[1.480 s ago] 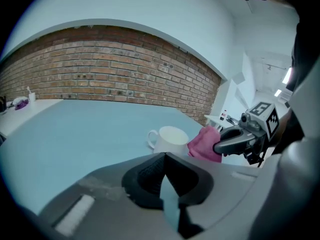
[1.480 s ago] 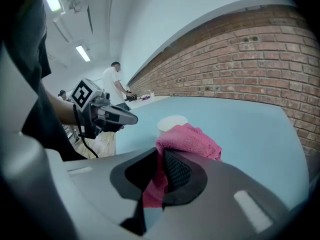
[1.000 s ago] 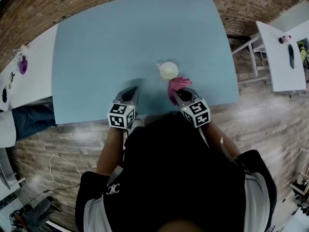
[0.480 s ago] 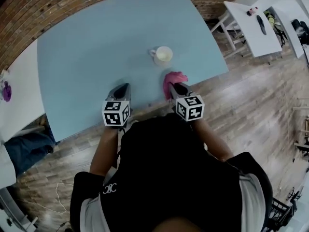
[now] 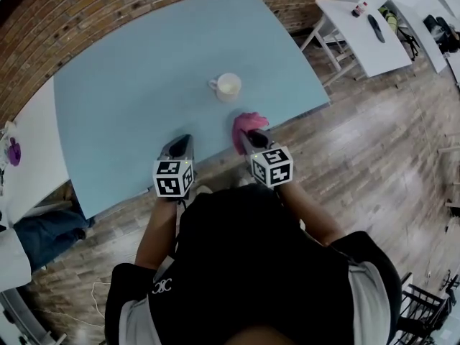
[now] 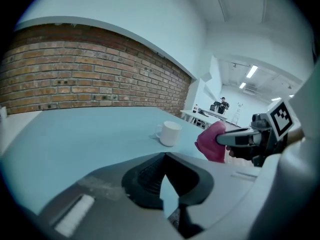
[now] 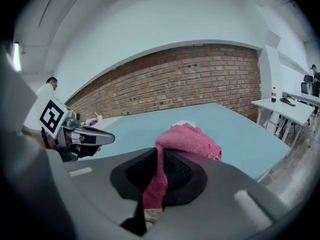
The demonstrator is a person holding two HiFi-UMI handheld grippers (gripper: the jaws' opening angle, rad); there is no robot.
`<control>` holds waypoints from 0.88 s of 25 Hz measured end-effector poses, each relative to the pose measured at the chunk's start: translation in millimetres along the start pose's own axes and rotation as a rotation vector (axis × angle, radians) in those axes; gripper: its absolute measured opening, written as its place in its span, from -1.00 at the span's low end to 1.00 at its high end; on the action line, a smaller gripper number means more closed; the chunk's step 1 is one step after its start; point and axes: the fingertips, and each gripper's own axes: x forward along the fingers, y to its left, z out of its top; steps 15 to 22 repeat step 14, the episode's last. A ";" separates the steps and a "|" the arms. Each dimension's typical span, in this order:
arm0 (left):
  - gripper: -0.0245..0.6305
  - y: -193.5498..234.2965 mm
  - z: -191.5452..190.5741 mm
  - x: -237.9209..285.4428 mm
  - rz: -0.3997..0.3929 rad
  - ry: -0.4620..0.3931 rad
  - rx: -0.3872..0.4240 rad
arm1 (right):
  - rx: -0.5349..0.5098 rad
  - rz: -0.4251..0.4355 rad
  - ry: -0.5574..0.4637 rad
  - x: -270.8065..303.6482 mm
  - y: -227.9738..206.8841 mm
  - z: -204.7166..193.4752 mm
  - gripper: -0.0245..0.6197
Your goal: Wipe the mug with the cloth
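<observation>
A white mug (image 5: 228,87) stands upright on the blue table (image 5: 129,99), handle to the left; it also shows in the left gripper view (image 6: 170,133). My right gripper (image 5: 249,136) is shut on a pink cloth (image 5: 247,125), which bunches over the jaw tips (image 7: 187,139) and hides most of the mug in the right gripper view. The cloth hangs a short way nearer than the mug, apart from it. My left gripper (image 5: 180,146) is shut and holds nothing, over the table's near edge to the left of the mug. In the left gripper view its jaws (image 6: 164,158) meet with no gap.
A white table (image 5: 363,27) with a bottle and a dark object stands at the right, past the blue table's right edge. Another white table (image 5: 29,149) adjoins on the left, with a person's leg (image 5: 43,228) below it. Brick wall behind, wooden floor around.
The right gripper with the cloth has drawn back from the mug toward the table's near edge. The left gripper has shifted too. The head view has swung, so the table sits further left.
</observation>
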 end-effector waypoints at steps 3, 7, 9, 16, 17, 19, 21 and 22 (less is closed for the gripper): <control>-0.90 -2.0 -7.9 -2.8 0.003 0.016 -0.005 | 0.000 0.002 0.014 -3.6 2.6 -7.6 -0.80; -0.90 3.3 -12.8 -0.5 0.001 0.034 -0.006 | 0.001 -0.009 0.022 0.6 1.7 -8.6 -0.80; -0.90 4.2 -19.1 -0.8 0.001 0.047 -0.002 | -0.001 -0.009 0.037 1.7 2.4 -13.6 -0.80; -0.90 -1.7 -23.5 -0.9 -0.002 0.056 0.008 | -0.014 -0.018 0.062 -6.4 -3.0 -18.5 -0.80; -0.90 -1.7 -23.5 -0.9 -0.002 0.056 0.008 | -0.014 -0.018 0.062 -6.4 -3.0 -18.5 -0.80; -0.90 -1.7 -23.5 -0.9 -0.002 0.056 0.008 | -0.014 -0.018 0.062 -6.4 -3.0 -18.5 -0.80; -0.90 -1.7 -23.5 -0.9 -0.002 0.056 0.008 | -0.014 -0.018 0.062 -6.4 -3.0 -18.5 -0.80; -0.90 -1.7 -23.5 -0.9 -0.002 0.056 0.008 | -0.014 -0.018 0.062 -6.4 -3.0 -18.5 -0.80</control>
